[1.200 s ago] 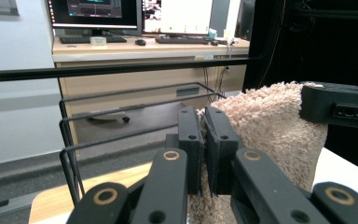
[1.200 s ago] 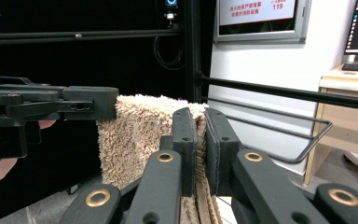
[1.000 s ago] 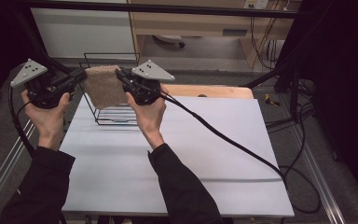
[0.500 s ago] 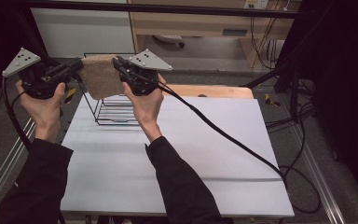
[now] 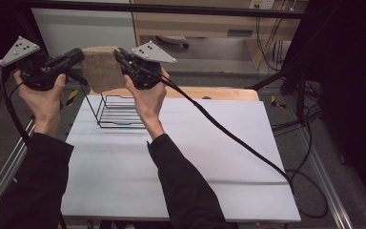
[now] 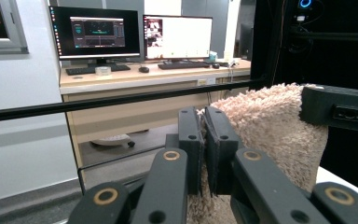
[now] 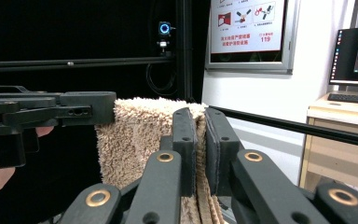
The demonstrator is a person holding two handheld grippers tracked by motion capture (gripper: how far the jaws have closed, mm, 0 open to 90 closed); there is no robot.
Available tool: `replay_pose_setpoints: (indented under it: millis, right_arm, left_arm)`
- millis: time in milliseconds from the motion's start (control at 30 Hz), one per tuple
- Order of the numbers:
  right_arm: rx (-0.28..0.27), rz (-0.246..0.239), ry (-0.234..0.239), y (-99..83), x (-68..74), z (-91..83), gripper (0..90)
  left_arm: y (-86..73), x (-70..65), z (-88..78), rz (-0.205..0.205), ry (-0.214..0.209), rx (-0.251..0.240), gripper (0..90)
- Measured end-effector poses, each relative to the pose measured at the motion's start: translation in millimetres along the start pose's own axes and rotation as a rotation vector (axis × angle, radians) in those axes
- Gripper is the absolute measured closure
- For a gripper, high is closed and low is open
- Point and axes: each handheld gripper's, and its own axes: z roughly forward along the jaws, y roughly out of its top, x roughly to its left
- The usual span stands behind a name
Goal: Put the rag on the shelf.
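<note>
Jaws of left gripper [image 5: 78, 56] clamped tight on one top corner of beige towel [image 5: 102, 69], jaws of right gripper [image 5: 119, 54] pinched on the opposite corner. Towel stretched between the two, hanging in the air above black wire rack [image 5: 116, 112] on white table [image 5: 181, 157]. Wooden desk with monitors [image 6: 135, 35] beyond.

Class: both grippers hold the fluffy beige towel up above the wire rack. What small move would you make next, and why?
Probably lower both hands together toward the wire rack. The left gripper and right gripper each pinch a top corner of the towel, which hangs spread between them above the rack and clear of the table, so an even descent should keep it flat.
</note>
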Motion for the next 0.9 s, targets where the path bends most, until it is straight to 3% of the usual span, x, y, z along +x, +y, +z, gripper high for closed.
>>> replay_pose_setpoints:
  millis: [267, 767, 900]
  right_arm:
    - [-0.005, 0.01, -0.001, 1.5, -2.7, 5.1, 84.0]
    - [-0.015, -0.018, -0.002, 14.6, -1.9, 22.9, 84.0]
    - [-0.016, 0.003, -0.001, 14.9, -5.6, 27.1, 84.0]
  left_arm:
    - [4.7, 2.9, 3.0, 0.005, 0.003, -0.005, 85.5]
    - [16.6, 15.4, 6.5, 0.005, 0.031, -0.02, 85.6]
    - [20.7, 18.4, 13.6, 0.015, 0.038, -0.011, 85.5]
